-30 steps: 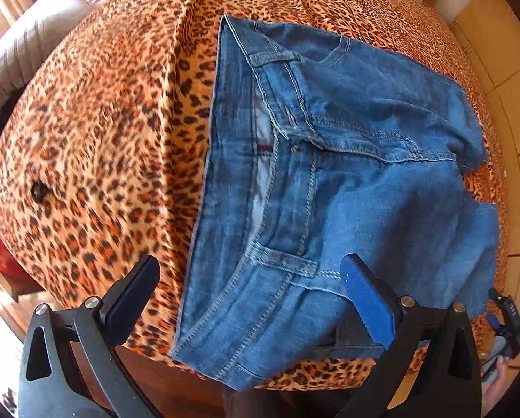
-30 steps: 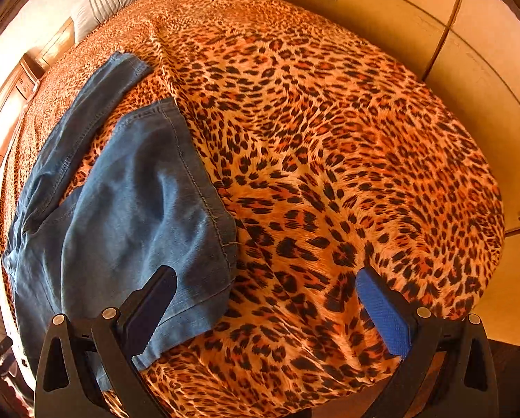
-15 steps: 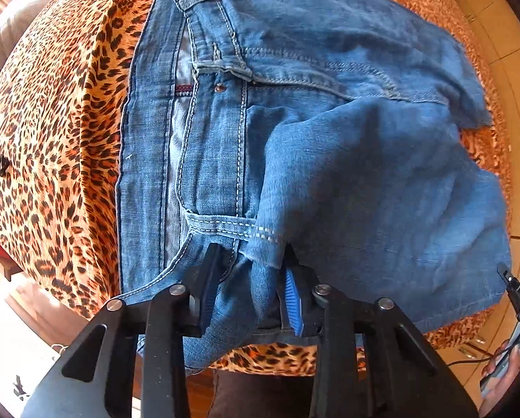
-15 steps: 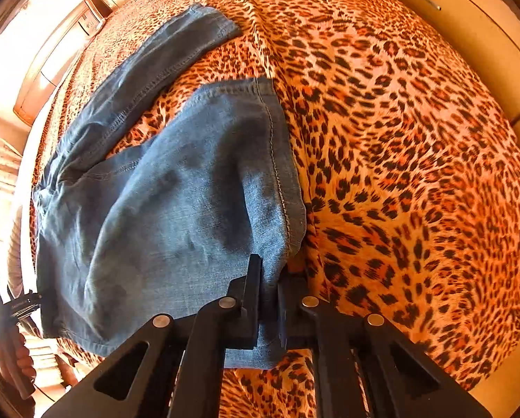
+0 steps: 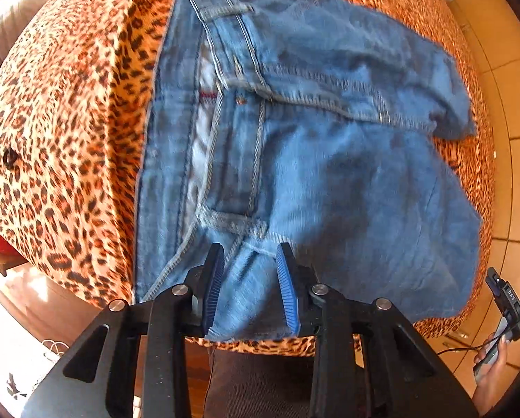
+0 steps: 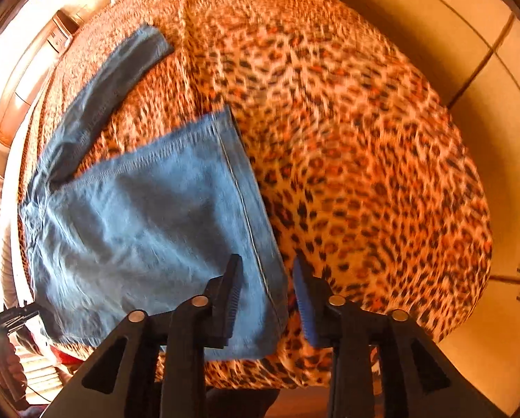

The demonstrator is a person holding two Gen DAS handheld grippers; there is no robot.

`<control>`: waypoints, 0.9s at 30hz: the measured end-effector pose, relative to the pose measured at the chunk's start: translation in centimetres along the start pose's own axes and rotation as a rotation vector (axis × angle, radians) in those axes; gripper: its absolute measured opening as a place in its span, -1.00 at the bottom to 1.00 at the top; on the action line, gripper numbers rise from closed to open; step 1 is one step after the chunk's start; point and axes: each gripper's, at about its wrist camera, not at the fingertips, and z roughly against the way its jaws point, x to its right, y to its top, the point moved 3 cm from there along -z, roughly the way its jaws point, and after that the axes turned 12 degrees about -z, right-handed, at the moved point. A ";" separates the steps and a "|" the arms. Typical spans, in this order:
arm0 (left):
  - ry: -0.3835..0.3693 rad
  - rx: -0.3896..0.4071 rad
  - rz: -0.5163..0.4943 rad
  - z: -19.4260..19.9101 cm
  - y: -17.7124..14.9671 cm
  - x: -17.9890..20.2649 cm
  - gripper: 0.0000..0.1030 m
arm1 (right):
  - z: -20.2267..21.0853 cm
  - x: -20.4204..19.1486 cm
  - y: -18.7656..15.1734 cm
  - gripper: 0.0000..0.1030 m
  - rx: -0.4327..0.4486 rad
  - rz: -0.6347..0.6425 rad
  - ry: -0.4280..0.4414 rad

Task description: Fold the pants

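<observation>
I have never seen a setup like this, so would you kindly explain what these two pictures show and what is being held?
There is no robot: a person holds a two-finger gripper in each hand, and each carries a wide-angle camera looking along its fingers. One picture is from the left gripper, the other from the right gripper. Blue jeans lie on a leopard-print bedspread. The left gripper's jaws are opening, with bunched denim near the waist filling the gap between them. The right gripper's jaws are opening too, around a leg hem, with a gap showing at one pad.
</observation>
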 end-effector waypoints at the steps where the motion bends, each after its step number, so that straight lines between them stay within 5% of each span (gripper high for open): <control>1: 0.008 0.022 0.028 0.8 1.2 -0.8 -0.23 | 0.6 -0.9 1.5 0.01 0.037 0.005 0.012; 3: 0.019 0.069 0.086 1.6 4.0 -2.5 0.10 | 0.6 -3.1 4.8 0.18 0.073 0.008 0.055; 10: -0.042 0.070 0.197 -2.0 12.2 -5.8 0.13 | -7.0 -12.4 14.9 0.17 0.028 -0.060 0.228; 16: -0.052 0.015 0.235 -5.4 15.1 -6.3 0.13 | -13.8 -16.3 19.2 0.17 -0.035 -0.169 0.196; 19: 0.015 -0.003 0.213 -6.6 15.6 -5.8 0.13 | -16.5 -18.0 20.0 0.17 -0.065 -0.126 0.130; 20: 0.044 -0.013 0.206 -6.8 15.5 -5.7 0.06 | -16.7 -18.6 20.0 0.00 -0.048 -0.084 0.097; 21: 0.060 -0.017 0.206 -6.8 15.5 -5.4 -0.18 | -16.7 -19.2 20.1 -0.65 -0.027 -0.038 0.073; 22: 0.051 -0.014 0.209 -6.7 15.4 -5.1 -0.35 | -16.5 -19.6 20.1 -0.79 -0.030 -0.012 0.082; 23: 0.031 -0.011 0.204 -6.4 15.3 -4.9 -0.53 | -15.7 -19.6 20.3 -0.79 -0.011 -0.008 0.091; 27: 0.109 -0.016 0.142 -7.2 15.8 -3.2 -0.54 | -13.9 -16.8 21.3 -0.78 0.026 -0.039 0.108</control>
